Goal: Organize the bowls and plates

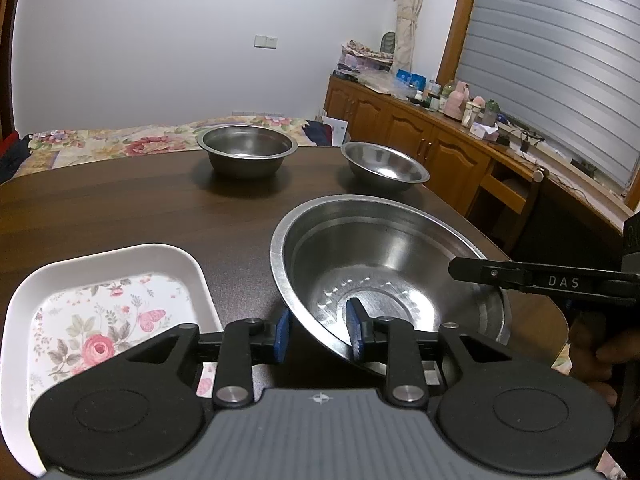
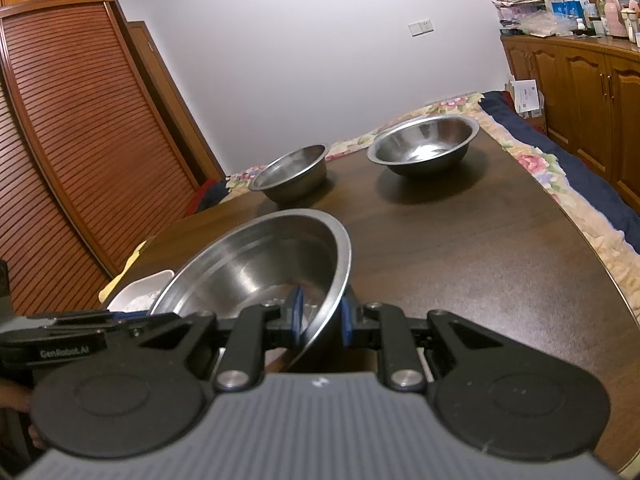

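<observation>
L wrist view: the left tongs [image 1: 320, 332] straddle the near rim of the big steel bowl [image 1: 384, 264], one blue pad inside the wall, the other outside w/ a visible gap, so the jaws are loose about the rim, not pinching. The bowl is tilted, mouth toward the camera. The right tongs [image 1: 454, 270] come in from the right & reach its right rim. Left of the big bowl, touching or nearly so: the white floral tray [image 1: 116, 304], empty. Beyond it on the dark bench [image 1: 120, 208]: the deep steel bowl [image 1: 247, 151] & the shallow steel bowl [image 1: 385, 166], both empty, well apart.

R wrist view: the right tongs [image 2: 320, 318] are narrow, clamped on the big bowl's [image 2: 256, 268] rim, so this hand carries it. The coming move prob. turns on this: the empty bowls lie straight ahead past the big bowl, the shallow one [image 2: 424, 144] nearer the right hand, the deep one [image 2: 290, 176] further left.
</observation>
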`<state>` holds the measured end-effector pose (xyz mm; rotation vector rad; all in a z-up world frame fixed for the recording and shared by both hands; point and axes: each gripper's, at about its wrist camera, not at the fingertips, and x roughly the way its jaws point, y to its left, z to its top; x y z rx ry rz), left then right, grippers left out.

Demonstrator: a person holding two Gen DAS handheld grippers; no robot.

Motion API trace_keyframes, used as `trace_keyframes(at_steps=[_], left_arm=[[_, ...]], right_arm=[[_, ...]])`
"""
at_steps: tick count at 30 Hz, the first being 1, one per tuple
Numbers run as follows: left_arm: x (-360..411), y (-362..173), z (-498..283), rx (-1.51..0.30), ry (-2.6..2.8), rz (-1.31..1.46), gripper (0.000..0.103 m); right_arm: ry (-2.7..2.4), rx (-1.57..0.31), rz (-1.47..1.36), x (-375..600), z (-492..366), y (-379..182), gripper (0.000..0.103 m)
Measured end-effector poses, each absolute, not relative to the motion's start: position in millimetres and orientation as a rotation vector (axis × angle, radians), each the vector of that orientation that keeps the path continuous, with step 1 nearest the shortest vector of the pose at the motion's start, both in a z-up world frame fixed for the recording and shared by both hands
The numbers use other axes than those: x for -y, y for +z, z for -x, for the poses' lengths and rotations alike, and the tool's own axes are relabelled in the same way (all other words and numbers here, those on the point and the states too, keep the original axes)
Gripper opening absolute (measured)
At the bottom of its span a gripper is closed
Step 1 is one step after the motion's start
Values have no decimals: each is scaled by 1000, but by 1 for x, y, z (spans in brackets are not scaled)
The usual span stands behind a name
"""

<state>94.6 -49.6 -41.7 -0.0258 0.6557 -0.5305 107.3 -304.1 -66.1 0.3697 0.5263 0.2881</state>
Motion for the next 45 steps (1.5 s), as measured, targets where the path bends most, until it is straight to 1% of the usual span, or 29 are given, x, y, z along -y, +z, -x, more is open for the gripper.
trace_keyframes(at_steps=[4,8,17,24,31,39,42,45], left_arm=[[50,-41,-94,-652,-524,23,33],[45,-38,-94,-640,-516,33,43],[36,-17,-96,-585,-496,31,51],[34,5,-119,-538,-477,1,53],[37,26,-165,-513,-445,-5,54],[39,31,-210,-526,-390,-7,56],[41,27,-222,-539,-377,-7,56],[42,21,-237,-561,-369,-8,56]], right_arm=[[279,-522,-362,304,-107,-65,22],[268,-513,-351,308,-107,-61,22],[246,-459,-328,322,-103,-39,22],[240,-406,-254,330,-113,-9,22],[246,-359,-158,334,-154,29,22],[321,-414,-93,325,-212,34,23],[351,-441,-64,317,-233,31,25],[386,-462,-48,307,-253,28,35]])
